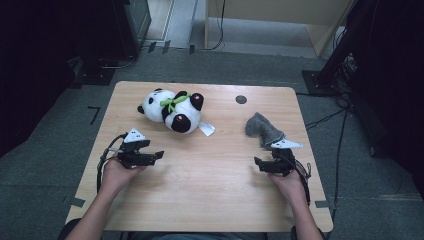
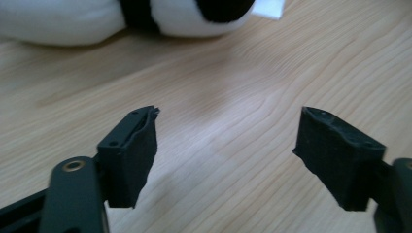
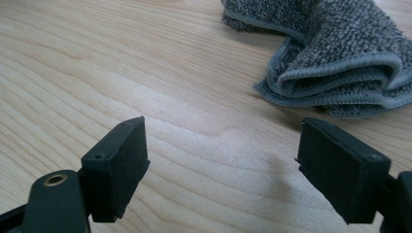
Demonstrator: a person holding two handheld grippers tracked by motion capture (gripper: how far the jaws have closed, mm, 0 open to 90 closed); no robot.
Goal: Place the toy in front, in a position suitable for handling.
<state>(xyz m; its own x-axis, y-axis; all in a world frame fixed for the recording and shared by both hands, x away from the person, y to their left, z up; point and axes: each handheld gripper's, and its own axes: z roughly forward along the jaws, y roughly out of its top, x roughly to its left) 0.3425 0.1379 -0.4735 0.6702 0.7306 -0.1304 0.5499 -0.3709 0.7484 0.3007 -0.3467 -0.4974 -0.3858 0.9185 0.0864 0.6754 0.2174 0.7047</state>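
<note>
Plush black-and-white panda (image 1: 172, 111) lies on its side at the far left of the wooden tabletop (image 1: 210, 170), a green ribbon (image 1: 171, 101) round its neck and a white tag (image 1: 206, 128) trailing off to its right. Just near of it hovers the left gripper (image 1: 159, 155), jaws spread with bare wood between them. Over on the right, a crumpled grey cloth (image 1: 263, 129) sits just beyond the right gripper (image 1: 258, 163), whose jaws also stand wide apart, nothing pinched. Both hands come in from the near edge.
</note>
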